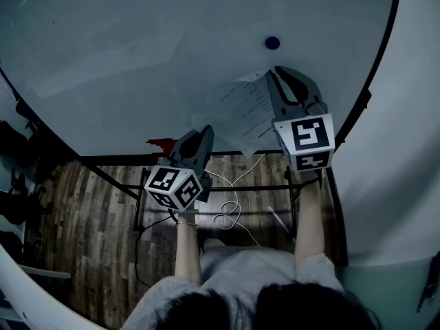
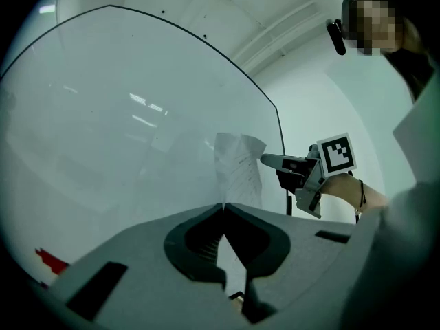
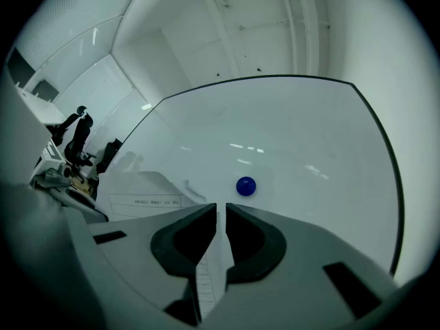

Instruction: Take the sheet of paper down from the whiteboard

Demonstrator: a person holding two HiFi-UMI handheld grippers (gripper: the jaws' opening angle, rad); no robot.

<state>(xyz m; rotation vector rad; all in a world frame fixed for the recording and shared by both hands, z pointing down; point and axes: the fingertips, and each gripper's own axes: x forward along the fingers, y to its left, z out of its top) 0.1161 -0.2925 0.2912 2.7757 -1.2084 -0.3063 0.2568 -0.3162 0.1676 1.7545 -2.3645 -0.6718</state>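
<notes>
Sheet of paper (image 1: 242,112) lies crumpled against the whiteboard (image 1: 137,47), below the blue magnet (image 1: 272,43) and apart from it. The right gripper (image 1: 273,74) pinches the sheet's corner nearest the magnet. Its jaws are drawn in to a narrow slit, and the printed page runs between them. The left gripper (image 1: 206,130) grips the corner farthest from the magnet. Its jaw tips meet, with the paper's edge caught between them.

Print on the sheet of paper (image 1: 240,112) is too small to read.
</notes>
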